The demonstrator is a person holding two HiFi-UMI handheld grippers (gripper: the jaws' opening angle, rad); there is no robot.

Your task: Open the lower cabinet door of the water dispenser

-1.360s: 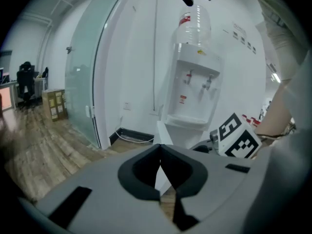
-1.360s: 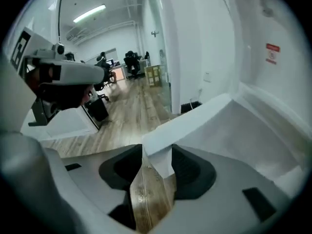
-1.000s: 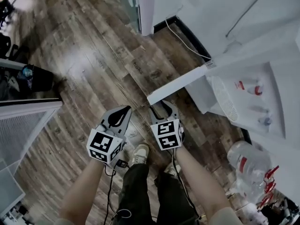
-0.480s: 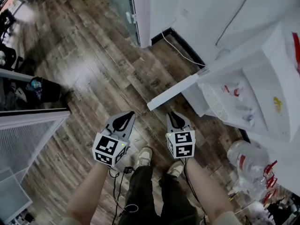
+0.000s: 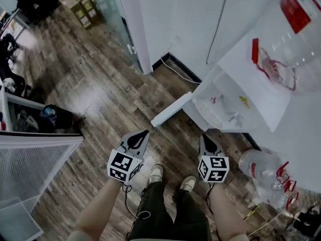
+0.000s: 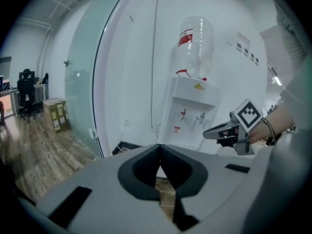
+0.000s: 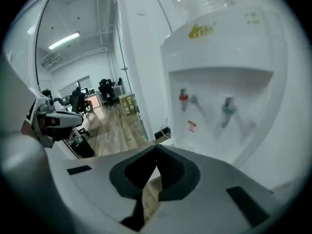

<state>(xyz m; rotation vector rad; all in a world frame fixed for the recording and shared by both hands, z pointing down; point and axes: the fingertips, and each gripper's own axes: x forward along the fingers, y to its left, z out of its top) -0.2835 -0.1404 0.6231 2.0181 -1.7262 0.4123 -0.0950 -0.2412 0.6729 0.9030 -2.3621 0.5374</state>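
The white water dispenser (image 5: 251,92) stands at the upper right against the wall, a clear bottle (image 5: 301,24) on top. Its lower cabinet door (image 5: 171,109) is swung out over the wooden floor, seen edge-on. My right gripper (image 5: 204,136) hangs below and right of the door's free end, apart from it, shut and empty. My left gripper (image 5: 144,132) is shut and empty too, just left of and below the door. The left gripper view shows the dispenser (image 6: 192,111) ahead beyond the closed jaws (image 6: 159,146). In the right gripper view, the taps (image 7: 204,104) are close above the closed jaws (image 7: 156,145).
Empty water bottles (image 5: 263,172) lie on the floor at the right. A white cable (image 5: 175,69) trails along the wall base. A glass partition (image 5: 108,14) and cardboard boxes (image 5: 83,4) are at the back, a white mesh panel (image 5: 30,159) at the left. The person's shoes (image 5: 155,173) are below the grippers.
The right gripper has let go of the door's edge, closed its jaws and drawn back to the right. Both grippers have risen. The door stays swung open.
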